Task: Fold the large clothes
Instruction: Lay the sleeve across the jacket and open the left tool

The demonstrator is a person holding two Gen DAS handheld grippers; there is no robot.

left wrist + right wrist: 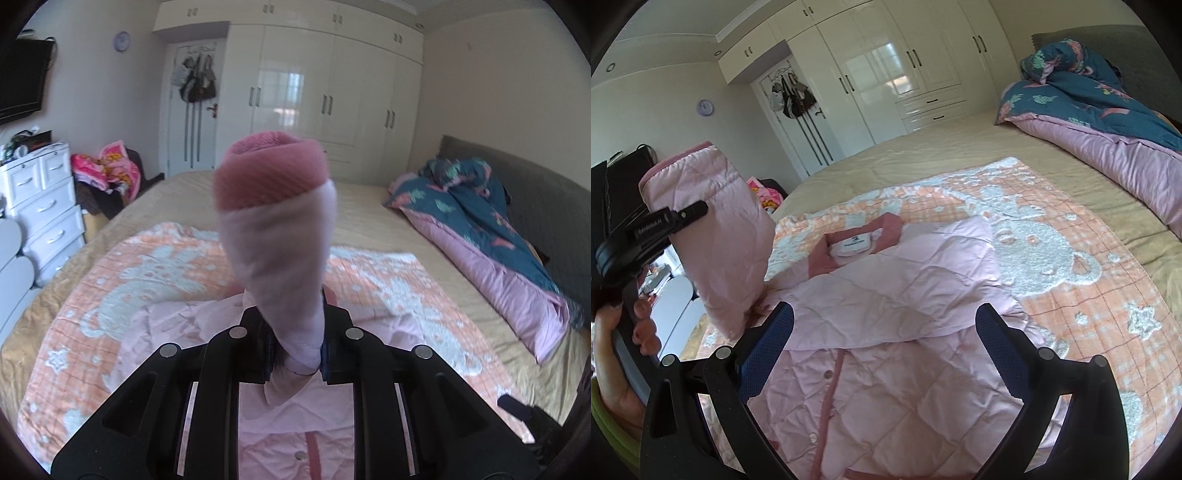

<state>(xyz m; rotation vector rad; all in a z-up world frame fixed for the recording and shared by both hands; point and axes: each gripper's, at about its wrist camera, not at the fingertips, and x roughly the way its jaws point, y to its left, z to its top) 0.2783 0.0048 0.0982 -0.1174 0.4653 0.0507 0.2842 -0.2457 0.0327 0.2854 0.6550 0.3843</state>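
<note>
Now, pink quilted jacket (886, 295) lying front-up on the peach blanket (1071, 258) on the bed (923, 155), left gripper (299, 354) jaws clamped on its raised sleeve (277, 240), right gripper (884, 332) jaws apart above the jacket.

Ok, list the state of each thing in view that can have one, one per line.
left claw: shut on the sleeve.
right claw: open, empty, above the jacket.
sleeve: lifted off the bed, cuff up.
jacket: lying on the blanket, snapped shut, other sleeve folded across its chest.
blanket: spread flat.
duvet: bunched at the bed's edge.
wardrobe doors: closed.
</note>
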